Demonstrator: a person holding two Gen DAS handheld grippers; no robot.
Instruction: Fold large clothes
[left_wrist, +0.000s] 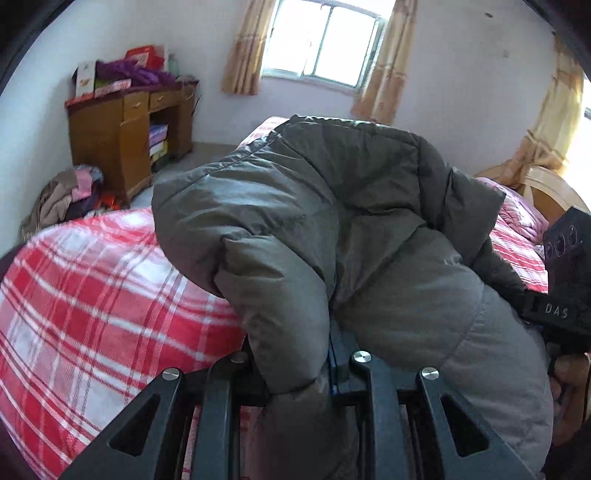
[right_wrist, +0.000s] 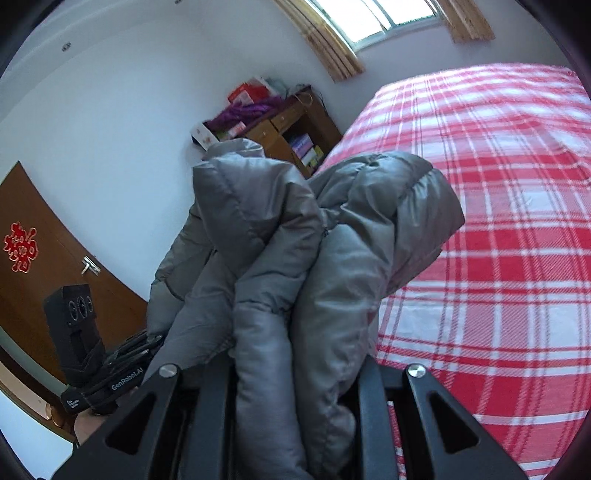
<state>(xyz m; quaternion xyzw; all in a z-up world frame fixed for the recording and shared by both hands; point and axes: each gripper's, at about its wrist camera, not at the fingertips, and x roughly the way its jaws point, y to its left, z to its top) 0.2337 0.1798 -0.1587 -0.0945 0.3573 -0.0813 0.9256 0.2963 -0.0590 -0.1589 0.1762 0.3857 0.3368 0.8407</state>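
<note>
A grey-green puffer jacket (left_wrist: 332, 221) hangs in the air above the bed, bunched in thick folds. My left gripper (left_wrist: 295, 373) is shut on a fold of it; the padding covers the fingertips. In the right wrist view the same jacket (right_wrist: 295, 258) fills the middle, and my right gripper (right_wrist: 299, 369) is shut on another thick fold of it. The right gripper also shows at the right edge of the left wrist view (left_wrist: 565, 280). The left gripper shows at the lower left of the right wrist view (right_wrist: 77, 332), its fingers buried in the jacket.
The bed has a red and white plaid cover (right_wrist: 498, 221) and a pink quilt (left_wrist: 517, 218) by the wooden headboard. A wooden desk (left_wrist: 122, 136) with boxes stands by the far wall, clothes (left_wrist: 66, 195) heaped beside it. A brown door (right_wrist: 37, 266) is at left.
</note>
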